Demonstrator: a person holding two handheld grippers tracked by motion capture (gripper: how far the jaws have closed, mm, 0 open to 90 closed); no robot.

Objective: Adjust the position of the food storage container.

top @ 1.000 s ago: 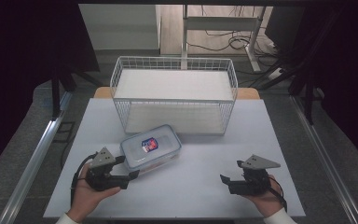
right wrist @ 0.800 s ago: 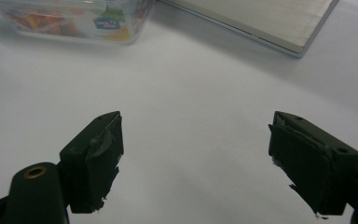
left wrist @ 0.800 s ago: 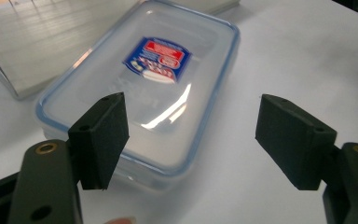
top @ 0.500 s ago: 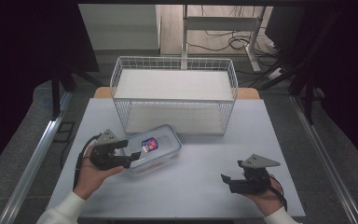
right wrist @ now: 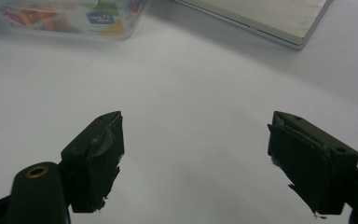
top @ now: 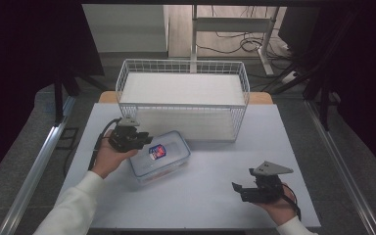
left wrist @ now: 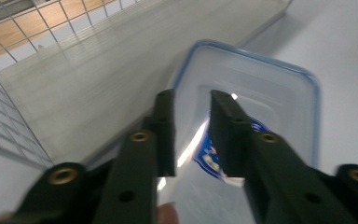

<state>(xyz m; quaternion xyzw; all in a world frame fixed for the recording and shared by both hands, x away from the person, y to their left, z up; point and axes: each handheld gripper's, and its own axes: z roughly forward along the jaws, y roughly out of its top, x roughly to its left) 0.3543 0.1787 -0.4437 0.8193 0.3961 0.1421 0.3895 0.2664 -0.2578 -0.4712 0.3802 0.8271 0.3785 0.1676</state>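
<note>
A clear plastic container (top: 162, 157) with a blue-rimmed lid and a red and blue sticker lies on the white table (top: 215, 166), left of centre. My left gripper (top: 145, 139) hovers over the container's left end. In the left gripper view the left gripper (left wrist: 191, 97) has just been closing its jaws to a narrow gap above the lid (left wrist: 261, 84), with nothing between them. My right gripper (top: 238, 189) rests low at the front right, open and empty. The right gripper view has the right gripper (right wrist: 196, 122) over bare table, the container (right wrist: 70, 16) far off.
A white wire basket (top: 183, 62) stands at the back of the table, just behind the container; its mesh wall (left wrist: 9, 28) is close to my left gripper. Dark curtains flank the table. Bare tabletop lies between the two hands.
My left hand moved forward and to the right, from the container's near-left corner to above its left end, and its jaws narrowed. The right hand stayed put.
</note>
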